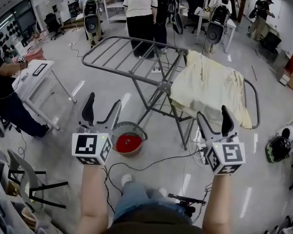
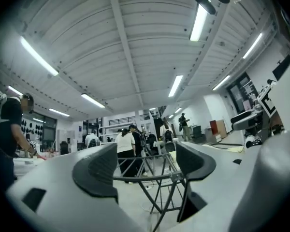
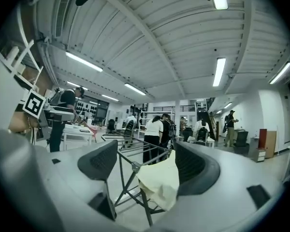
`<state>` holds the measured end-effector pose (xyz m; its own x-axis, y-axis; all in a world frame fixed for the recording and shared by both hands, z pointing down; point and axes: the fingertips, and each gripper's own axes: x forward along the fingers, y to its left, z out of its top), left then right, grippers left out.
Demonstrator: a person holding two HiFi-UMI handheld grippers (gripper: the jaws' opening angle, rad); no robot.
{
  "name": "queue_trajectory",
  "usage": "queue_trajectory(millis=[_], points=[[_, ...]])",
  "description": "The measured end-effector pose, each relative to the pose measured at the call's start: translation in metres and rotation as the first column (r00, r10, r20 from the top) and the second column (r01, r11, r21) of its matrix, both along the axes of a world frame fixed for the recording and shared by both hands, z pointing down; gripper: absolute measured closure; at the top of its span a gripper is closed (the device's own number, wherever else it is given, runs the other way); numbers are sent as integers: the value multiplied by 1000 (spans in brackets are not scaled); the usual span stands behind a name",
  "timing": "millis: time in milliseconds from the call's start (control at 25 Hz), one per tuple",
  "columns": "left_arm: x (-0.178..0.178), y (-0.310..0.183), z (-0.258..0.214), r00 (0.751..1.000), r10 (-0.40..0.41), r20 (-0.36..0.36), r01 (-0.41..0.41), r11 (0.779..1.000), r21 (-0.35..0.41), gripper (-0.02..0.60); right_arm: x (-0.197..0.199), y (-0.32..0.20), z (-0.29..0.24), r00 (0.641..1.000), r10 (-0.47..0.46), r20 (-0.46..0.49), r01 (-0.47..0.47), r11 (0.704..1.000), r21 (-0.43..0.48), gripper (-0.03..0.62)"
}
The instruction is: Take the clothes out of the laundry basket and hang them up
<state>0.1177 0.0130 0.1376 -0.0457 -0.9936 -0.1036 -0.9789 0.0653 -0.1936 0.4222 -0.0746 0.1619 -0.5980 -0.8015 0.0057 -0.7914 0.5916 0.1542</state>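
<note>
— Down on the floor, by the legs of the drying rack [image 1: 162,86]: laundry basket [image 1: 118,131], red garment [image 1: 129,143] inside.
— And up on the rack?
— Pale yellow cloth [image 1: 210,87], draped over its right-hand wing.
— Claws?
— Left claw [image 1: 103,104] and right claw [image 1: 213,113] both raised before the rack, jaws partly apart, gripping nothing.

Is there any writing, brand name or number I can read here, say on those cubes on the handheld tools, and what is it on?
No readable words, brands or numbers in any view.
The left marker cube on the left gripper: black-and-white square pattern only, no letters.
The right marker cube on the right gripper: same kind of pattern, no letters.
Nothing else carries print large enough to read.
</note>
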Motion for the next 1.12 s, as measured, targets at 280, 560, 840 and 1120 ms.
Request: queue_trajectory(millis=[280,560,840,1120], points=[[-87,23,37,984,-156,-84,151,987,-60,11,-88,-8,18,997,-72,13,72,997,7,19],[-191,16,62,968,-217,-123,205,973,-102,9,-189,-30,31,995,-82,-53,82,997,-1,19],[-291,-20,89,968,-213,-135,189,966,-175,9,-286,-50,60,993,-97,-71,91,992,-87,20],[-367,-65,134,973,-174,-153,133,960,-246,11,-364,-76,103,994,-67,-89,49,981,-189,22]])
